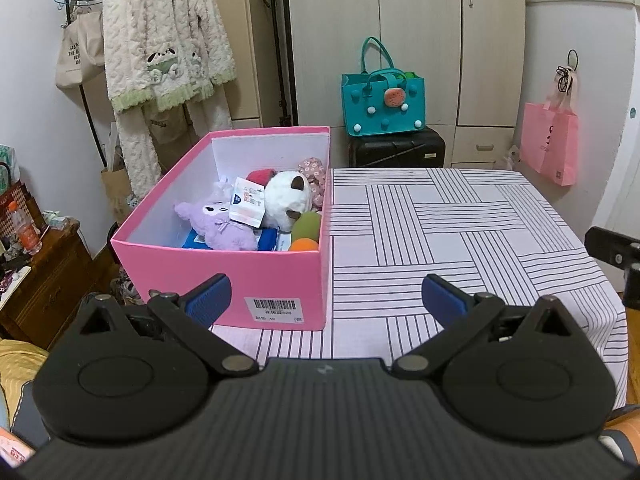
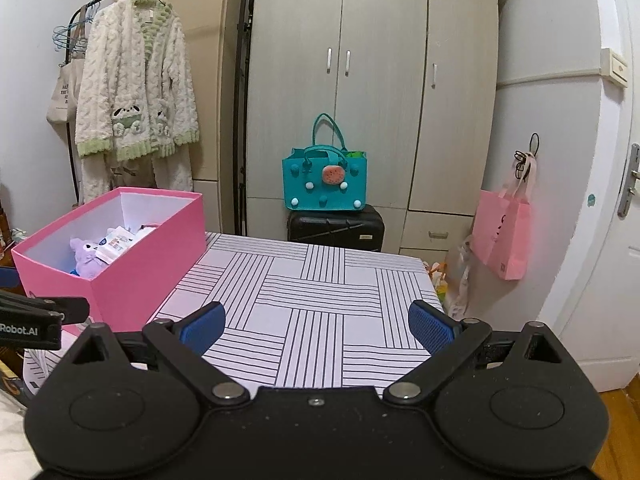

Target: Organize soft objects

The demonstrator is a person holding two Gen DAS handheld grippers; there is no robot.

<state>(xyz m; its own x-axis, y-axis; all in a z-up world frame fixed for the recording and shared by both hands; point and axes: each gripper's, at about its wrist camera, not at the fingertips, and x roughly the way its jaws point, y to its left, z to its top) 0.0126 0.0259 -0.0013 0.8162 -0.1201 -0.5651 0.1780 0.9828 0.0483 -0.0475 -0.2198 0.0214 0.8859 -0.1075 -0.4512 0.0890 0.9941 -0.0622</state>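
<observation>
With both grippers, left [image 1: 325,300] and right [image 2: 316,328], spread empty over the tabletop [image 1: 460,248], the toys [image 1: 256,212] lie in the box [image 1: 276,280] at ten o'clock, probably light, squashy, best pinched mid-body.

The table [image 1: 460,240] wears a white cloth with thin dark lines that make square patches. The cloth hangs down over the near edge and the right side. A pink box [image 1: 276,280] with no lid sits right on the cloth, at the left side, running from near to far. It has a barcode sticker on its near wall. The rest of the cloth is bare.
</observation>
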